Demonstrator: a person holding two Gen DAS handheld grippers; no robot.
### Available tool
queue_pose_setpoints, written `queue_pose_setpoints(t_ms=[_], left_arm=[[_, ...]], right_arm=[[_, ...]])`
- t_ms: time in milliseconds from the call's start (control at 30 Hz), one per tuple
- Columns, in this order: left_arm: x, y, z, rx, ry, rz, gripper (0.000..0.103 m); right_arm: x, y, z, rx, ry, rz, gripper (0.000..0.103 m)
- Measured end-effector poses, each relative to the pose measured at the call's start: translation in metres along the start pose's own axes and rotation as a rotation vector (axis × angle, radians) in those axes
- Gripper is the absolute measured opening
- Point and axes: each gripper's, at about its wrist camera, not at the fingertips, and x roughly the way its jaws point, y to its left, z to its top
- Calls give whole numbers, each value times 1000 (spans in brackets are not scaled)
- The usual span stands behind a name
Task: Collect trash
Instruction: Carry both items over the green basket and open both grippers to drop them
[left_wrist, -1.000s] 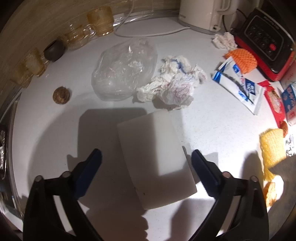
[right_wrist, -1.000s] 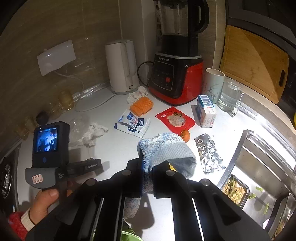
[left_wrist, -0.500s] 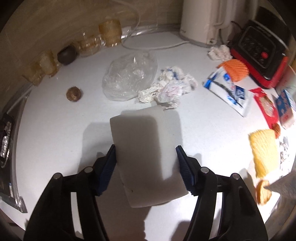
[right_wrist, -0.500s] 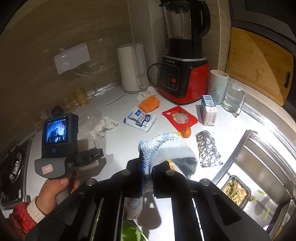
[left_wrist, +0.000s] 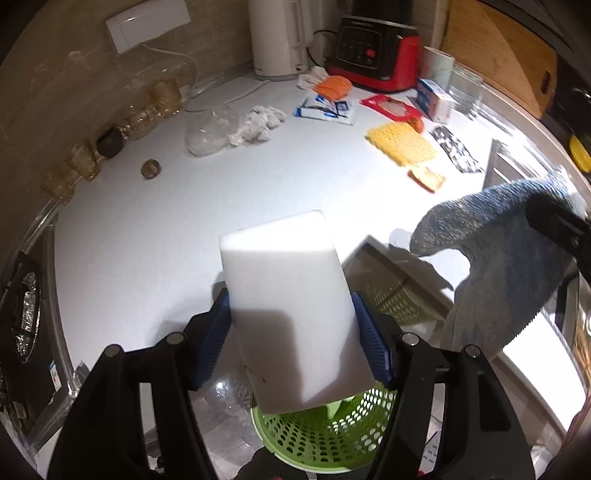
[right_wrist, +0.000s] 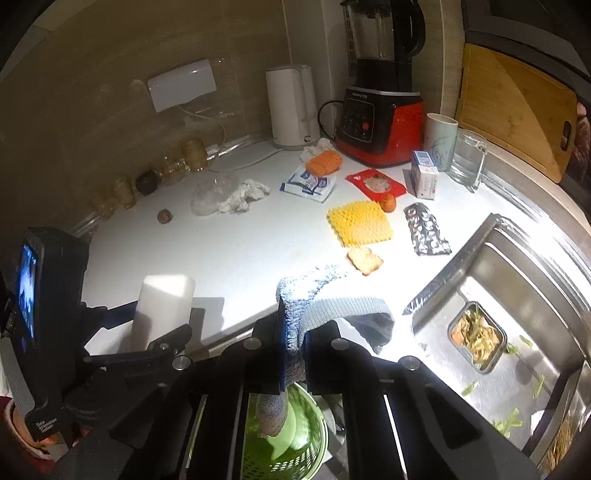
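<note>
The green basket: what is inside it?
In the green basket a pale green piece shows. The hanging grey sock, held by the right gripper, and the white block cover the rest.

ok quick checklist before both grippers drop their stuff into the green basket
1. White block gripped by the left gripper: ok, blue pads press both sides.
2. Grey sock held by the right gripper: ok, jaws shut on it.
3. Green basket below the block: ok, directly under its lower end.
4. Sock over the basket: ok, its toe hangs above the basket in the right wrist view.
5. Room left in the basket: cannot tell, the inside is mostly hidden.
6. Grippers apart from each other: ok, a gap shows between them.
</note>
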Motion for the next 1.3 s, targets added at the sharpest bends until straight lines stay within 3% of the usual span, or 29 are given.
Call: queue_pose_setpoints(t_ms=[300,367,433,633,900,933,1067,1300], left_arm=[[21,1,-73,137,107,-115,65],[27,1,-82,157,146,-140,68],[29,1,-89,171,167,-151,78],[7,13,-94,199,126,-169,87],[-20,45,-90,171,59,-152,92],[-23,47,-89,167,53,-148,93],[-31,57,-88,163,30,-126,93],[-39,61,-76,139,-6,-126,94]], right_arm=[[-13,34,-70,118,74,-81,8],[-14,38,-83,150,83,-84,9],[-13,42,-93,178,91,-81,9],[-9,53,-112,201,107,-94,9],[7,69,-120,214,139,-55,10],[11,71,-120,210,150,-47,12],[17,73,-122,225,160,-103,74],[-2,53,-108,262,106,-151,78]])
